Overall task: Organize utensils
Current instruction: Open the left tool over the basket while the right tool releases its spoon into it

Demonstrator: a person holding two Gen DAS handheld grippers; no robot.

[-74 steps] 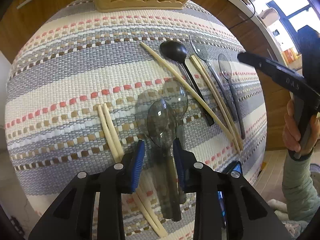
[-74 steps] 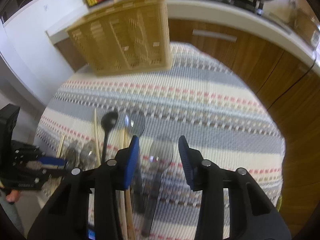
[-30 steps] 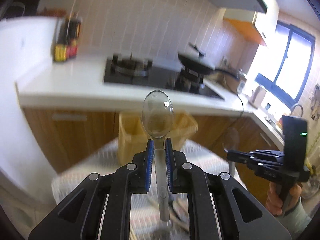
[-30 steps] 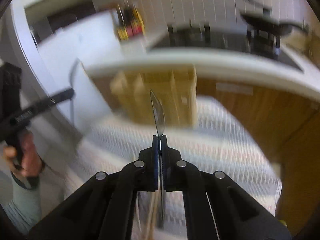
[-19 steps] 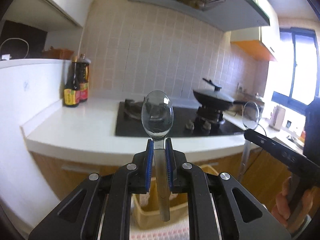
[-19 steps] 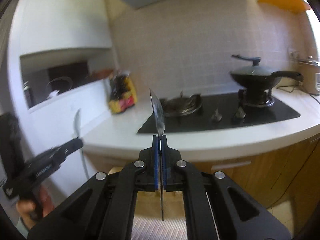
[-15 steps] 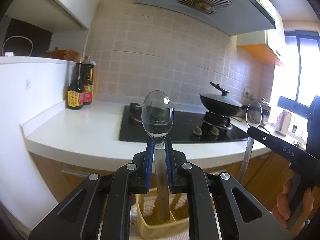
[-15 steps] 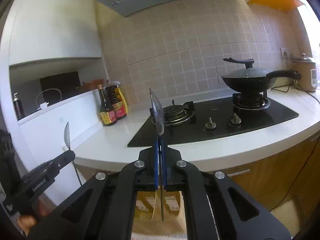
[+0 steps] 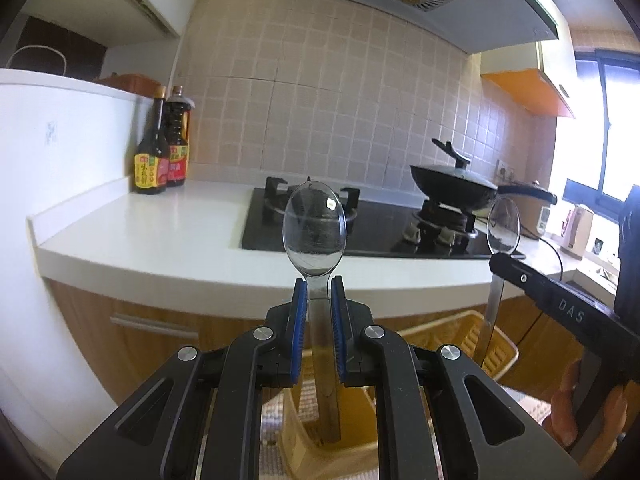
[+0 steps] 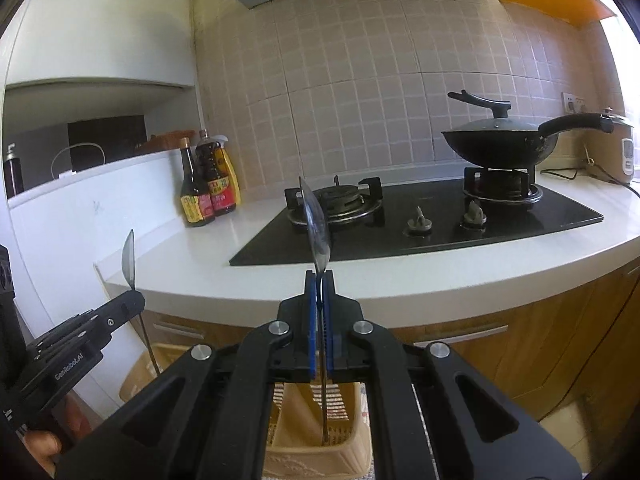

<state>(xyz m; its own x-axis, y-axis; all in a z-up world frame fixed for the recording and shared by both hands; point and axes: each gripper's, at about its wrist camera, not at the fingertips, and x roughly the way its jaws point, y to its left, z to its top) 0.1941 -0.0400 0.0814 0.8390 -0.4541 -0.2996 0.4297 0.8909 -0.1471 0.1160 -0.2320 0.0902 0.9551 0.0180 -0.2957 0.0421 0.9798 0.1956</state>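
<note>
Spoons stand upright in both tongs, bowls up and handles down, and under each one sits the basket (image 9: 496, 344); that vertical line is what your next move hangs on. Your left gripper (image 9: 319, 304) is clenched on the neck of a clear spoon (image 9: 314, 232), bowl facing the camera, the handle running straight down between the pads into the basket's mouth. Your right gripper (image 10: 320, 300) is clamped tight on the second spoon (image 10: 316, 224), seen edge-on, its handle tip hanging inside the basket (image 10: 344, 452) near the slatted wall. Which compartment either handle is over you cannot tell from here.

Both long axes are already plumb, so the way in looks like straight down, not sideways. Neither hand seems clearly nearer: each handle end is at or below the rim. The two spoons are apart, left of right, so they should not clash if you lower them together. Watch that the thin handles do not catch on a divider.
</note>
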